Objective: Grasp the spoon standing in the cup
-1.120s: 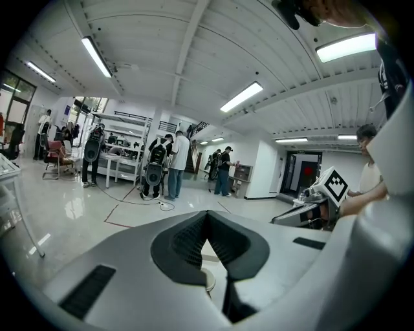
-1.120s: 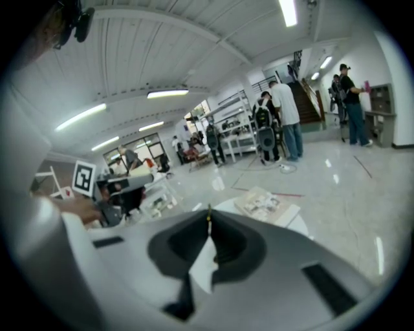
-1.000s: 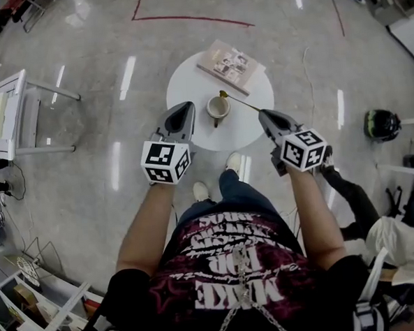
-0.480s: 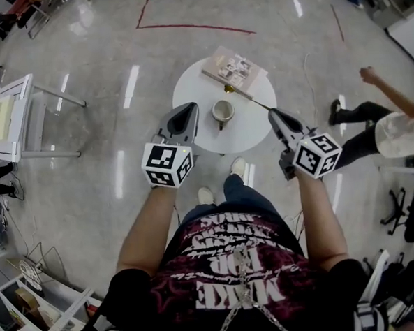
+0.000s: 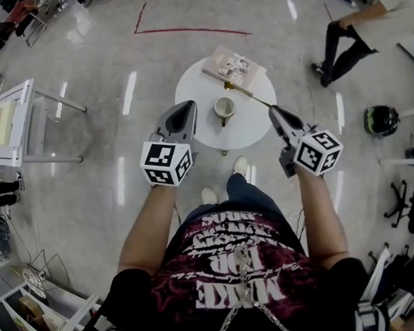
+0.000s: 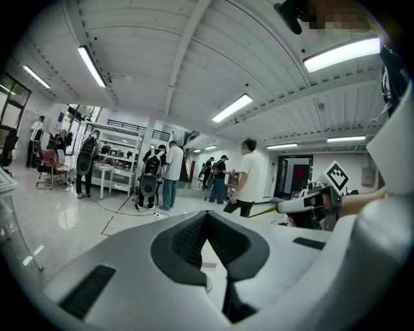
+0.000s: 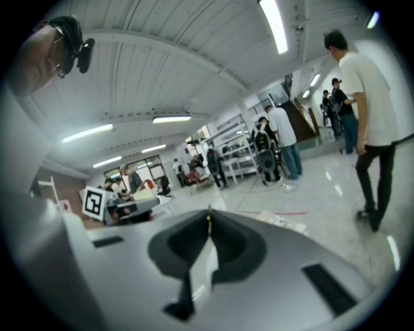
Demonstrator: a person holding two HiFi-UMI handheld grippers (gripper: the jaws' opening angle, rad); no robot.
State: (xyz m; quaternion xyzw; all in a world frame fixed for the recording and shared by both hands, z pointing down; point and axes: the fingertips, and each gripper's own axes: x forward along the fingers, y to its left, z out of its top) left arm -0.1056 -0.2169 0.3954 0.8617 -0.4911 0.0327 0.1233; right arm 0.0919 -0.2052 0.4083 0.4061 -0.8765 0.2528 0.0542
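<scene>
A white cup [image 5: 224, 109] stands on a small round white table [image 5: 250, 127] in the head view. The thin golden spoon [image 5: 248, 96] is out of the cup and slants above the table, its bowl end over the book's edge. My right gripper [image 5: 272, 110] is shut on the handle end; in the right gripper view a sliver of the spoon [image 7: 208, 218] shows between the closed tips [image 7: 208, 224]. My left gripper [image 5: 184, 108] hovers at the table's left edge beside the cup, shut with nothing in it [image 6: 207, 214].
A book [image 5: 234, 66] lies at the table's far side. A person [image 5: 366, 18] walks at the upper right. A dark helmet [image 5: 380, 121] lies on the floor to the right, a white desk [image 5: 22, 116] stands to the left, and red tape [image 5: 185, 31] marks the floor beyond.
Both grippers have risen a little, and the spoon's bowl end has moved up and away from the cup toward the book. The person at the right has walked from the lower right to the upper right.
</scene>
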